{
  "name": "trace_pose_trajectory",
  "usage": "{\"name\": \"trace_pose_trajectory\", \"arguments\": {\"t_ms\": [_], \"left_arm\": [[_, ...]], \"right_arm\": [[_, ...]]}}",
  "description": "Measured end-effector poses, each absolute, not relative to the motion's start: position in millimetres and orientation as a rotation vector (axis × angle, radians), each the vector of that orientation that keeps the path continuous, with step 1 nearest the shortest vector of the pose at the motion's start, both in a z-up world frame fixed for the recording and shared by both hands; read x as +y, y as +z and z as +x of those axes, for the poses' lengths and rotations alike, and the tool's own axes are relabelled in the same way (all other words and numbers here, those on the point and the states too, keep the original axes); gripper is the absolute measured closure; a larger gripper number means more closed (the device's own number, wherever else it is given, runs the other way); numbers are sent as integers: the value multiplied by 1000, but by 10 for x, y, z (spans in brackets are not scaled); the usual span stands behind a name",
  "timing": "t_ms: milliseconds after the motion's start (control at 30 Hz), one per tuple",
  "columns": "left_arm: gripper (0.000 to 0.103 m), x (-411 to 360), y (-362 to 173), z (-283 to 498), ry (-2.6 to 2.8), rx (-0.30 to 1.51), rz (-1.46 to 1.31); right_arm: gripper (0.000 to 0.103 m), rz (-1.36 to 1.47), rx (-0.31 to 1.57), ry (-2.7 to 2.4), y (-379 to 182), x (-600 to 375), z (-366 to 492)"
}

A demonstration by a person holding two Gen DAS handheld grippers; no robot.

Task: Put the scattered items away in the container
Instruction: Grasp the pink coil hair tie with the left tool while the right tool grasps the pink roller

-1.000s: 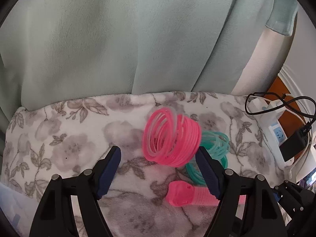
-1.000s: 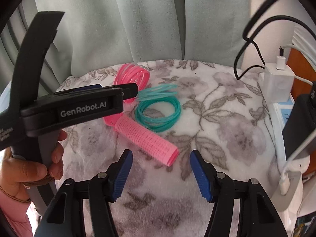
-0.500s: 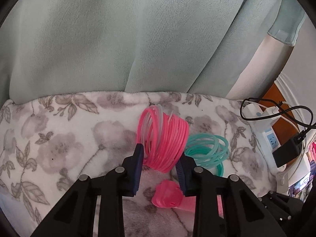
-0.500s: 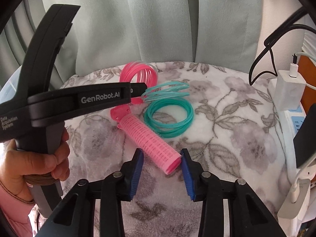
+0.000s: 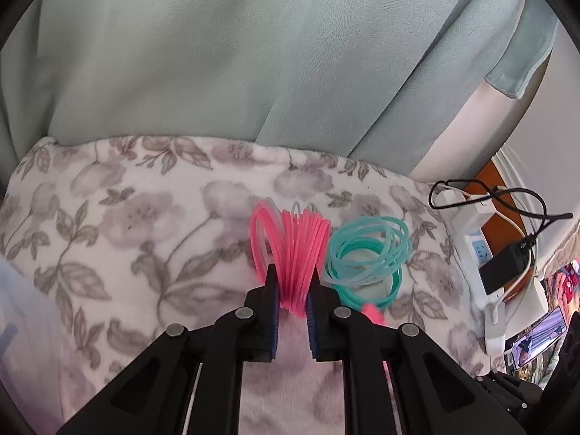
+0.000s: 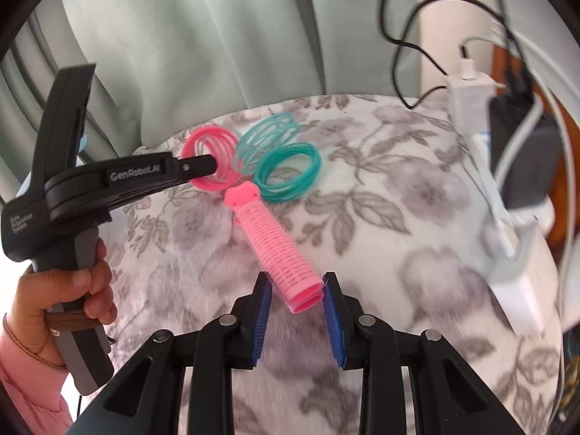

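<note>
A bundle of pink hair rings [image 5: 290, 246] stands on edge on the floral blanket [image 5: 145, 224]. My left gripper [image 5: 293, 282] is shut on its near side; it also shows in the right wrist view [image 6: 214, 166], gripping the pink rings [image 6: 208, 159]. A bundle of teal hair rings [image 5: 366, 253] lies just right of them, also seen in the right wrist view [image 6: 286, 166]. A pink hair roller [image 6: 275, 253] lies diagonally on the blanket. My right gripper [image 6: 295, 291] is shut on its near end. The roller's tip [image 5: 373, 313] peeks out in the left wrist view.
A green curtain [image 5: 253, 54] hangs behind the blanket. A white power strip with chargers and black cables [image 6: 507, 152] lies along the right edge, also in the left wrist view [image 5: 482, 243]. A pale translucent container edge [image 5: 14, 311] shows at far left.
Both grippers closed from wide open: the left onto the pink rings, the right onto the roller's near end. Both moved forward toward their items.
</note>
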State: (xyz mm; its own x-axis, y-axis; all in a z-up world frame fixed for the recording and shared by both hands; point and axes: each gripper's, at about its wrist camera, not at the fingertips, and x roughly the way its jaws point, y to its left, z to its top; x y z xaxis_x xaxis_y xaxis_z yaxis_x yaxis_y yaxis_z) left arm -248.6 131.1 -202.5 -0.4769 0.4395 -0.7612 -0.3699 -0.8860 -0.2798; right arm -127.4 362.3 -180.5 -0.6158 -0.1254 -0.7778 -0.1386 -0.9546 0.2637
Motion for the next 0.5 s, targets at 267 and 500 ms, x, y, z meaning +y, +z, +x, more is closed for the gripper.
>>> {"name": "trace_pose_trajectory", "arguments": {"t_ms": [267,500], "left_arm": [[91,1068,-1958,-1970,2354,-183,-1306],[91,857,-1724,-1387,2411,-228,-1254]], "right_arm": [[74,-1322,649,2712,-1706,3753,-807],[77,-1231,739,2711,-1483,3771,-448]]}}
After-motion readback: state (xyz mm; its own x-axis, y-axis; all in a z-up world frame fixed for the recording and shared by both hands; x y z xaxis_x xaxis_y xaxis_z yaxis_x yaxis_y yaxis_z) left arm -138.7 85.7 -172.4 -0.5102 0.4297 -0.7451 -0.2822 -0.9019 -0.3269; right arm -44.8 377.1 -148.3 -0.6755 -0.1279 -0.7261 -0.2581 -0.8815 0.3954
